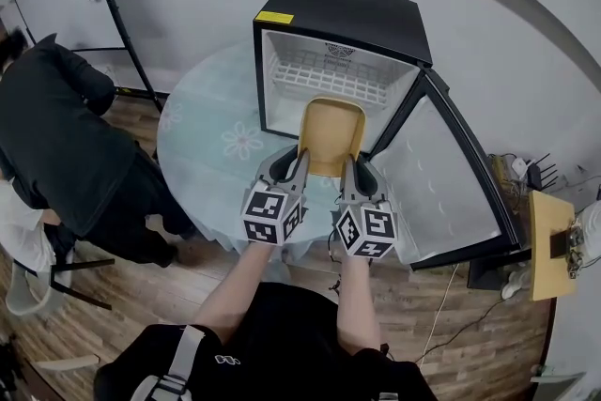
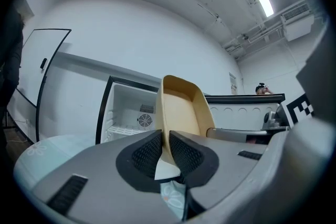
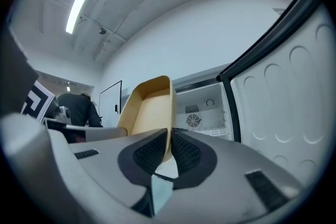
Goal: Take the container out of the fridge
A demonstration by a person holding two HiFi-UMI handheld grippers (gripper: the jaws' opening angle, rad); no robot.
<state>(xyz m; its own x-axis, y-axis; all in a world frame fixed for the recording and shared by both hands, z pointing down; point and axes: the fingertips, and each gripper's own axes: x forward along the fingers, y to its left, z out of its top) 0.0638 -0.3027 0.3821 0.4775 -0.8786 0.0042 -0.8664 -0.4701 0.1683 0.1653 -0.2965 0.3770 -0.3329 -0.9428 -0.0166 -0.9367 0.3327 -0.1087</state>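
A tan rectangular container (image 1: 331, 134) hangs in front of the open black mini fridge (image 1: 343, 33), its far end at the fridge mouth. My left gripper (image 1: 302, 166) is shut on the container's left wall (image 2: 167, 128); the wall sits pinched between the black pads. My right gripper (image 1: 347, 168) is shut on the right wall (image 3: 167, 134) in the same way. The container (image 2: 181, 110) looks empty in both gripper views. Inside the fridge a white wire shelf (image 1: 333, 78) shows with nothing on it.
The fridge stands on a round table (image 1: 211, 131) with a pale flowered cloth. Its door (image 1: 441, 178) is swung wide open to the right. A person in dark clothes (image 1: 66, 136) bends at the left. A small wooden stand (image 1: 549, 244) is at far right.
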